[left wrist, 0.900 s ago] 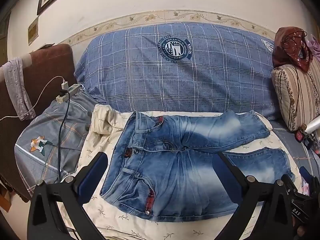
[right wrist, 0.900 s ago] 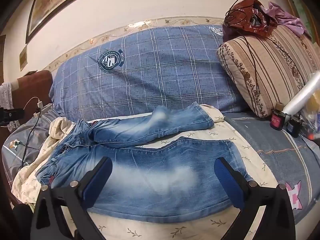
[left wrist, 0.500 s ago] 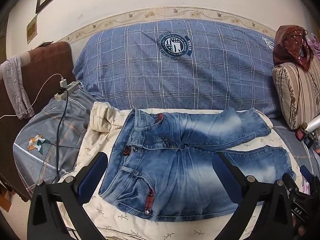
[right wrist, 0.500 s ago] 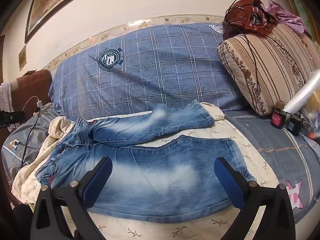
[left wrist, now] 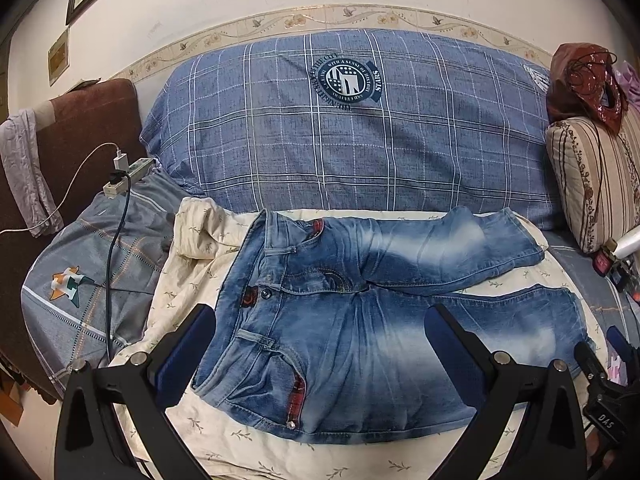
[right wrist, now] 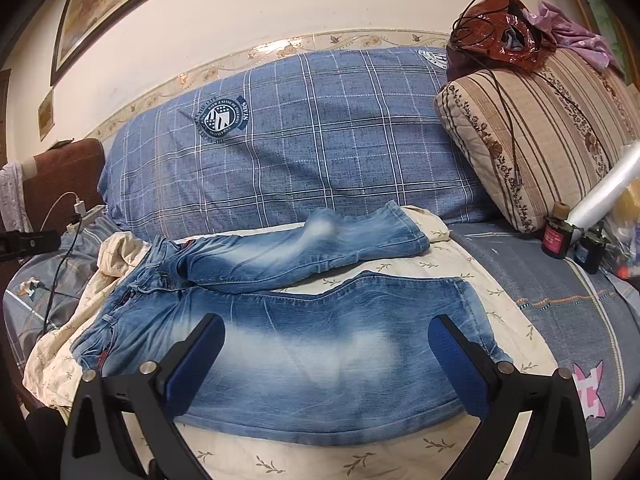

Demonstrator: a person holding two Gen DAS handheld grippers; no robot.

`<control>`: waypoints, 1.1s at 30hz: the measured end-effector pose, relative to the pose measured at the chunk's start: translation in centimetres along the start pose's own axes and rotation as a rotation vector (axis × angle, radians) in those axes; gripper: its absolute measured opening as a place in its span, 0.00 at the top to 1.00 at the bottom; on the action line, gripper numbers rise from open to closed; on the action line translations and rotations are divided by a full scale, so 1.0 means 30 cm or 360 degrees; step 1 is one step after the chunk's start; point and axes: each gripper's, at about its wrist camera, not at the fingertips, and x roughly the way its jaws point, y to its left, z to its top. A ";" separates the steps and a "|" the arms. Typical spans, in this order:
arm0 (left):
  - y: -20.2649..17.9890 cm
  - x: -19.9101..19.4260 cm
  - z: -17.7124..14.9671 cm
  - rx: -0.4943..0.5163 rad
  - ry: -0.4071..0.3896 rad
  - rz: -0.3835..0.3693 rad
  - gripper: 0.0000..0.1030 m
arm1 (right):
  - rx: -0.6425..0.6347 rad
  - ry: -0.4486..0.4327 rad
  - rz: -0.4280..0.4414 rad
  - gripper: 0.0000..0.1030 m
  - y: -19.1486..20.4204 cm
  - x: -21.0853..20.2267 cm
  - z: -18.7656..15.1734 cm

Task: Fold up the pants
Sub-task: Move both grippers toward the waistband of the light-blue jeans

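Currently the jeans (left wrist: 360,332) are spread flat on the cream sheet (left wrist: 192,248) covering the bed, waistband toward the sheet's left edge and both hems toward its right edge. The far leg (right wrist: 320,248) lies along the back edge, just beside the blue checked pillow (left wrist: 360,136), and a wedge of bare sheet is left between it and the near leg (right wrist: 340,344). No fold is yet made.

Both grippers are held above the near edge with jaws spread wide and nothing grasped: the left gripper (left wrist: 320,348) over the hip and pocket, the right gripper (right wrist: 326,360) over the near leg.

For a clean lengthwise fold, the near side is best pinched at two spaced points, the waistband corner by the left and the near hem by the right. Both layers of denim should be caught, without the sheet beneath. The two ends are then best lifted together and laid onto the far leg, seams matched. Stiff denim is likely to hold its crease.
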 end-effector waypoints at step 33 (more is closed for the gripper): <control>0.181 0.576 0.155 -0.0009 0.0220 0.0170 0.00 | -0.0079 0.0250 -0.0121 0.00 -0.174 0.575 0.452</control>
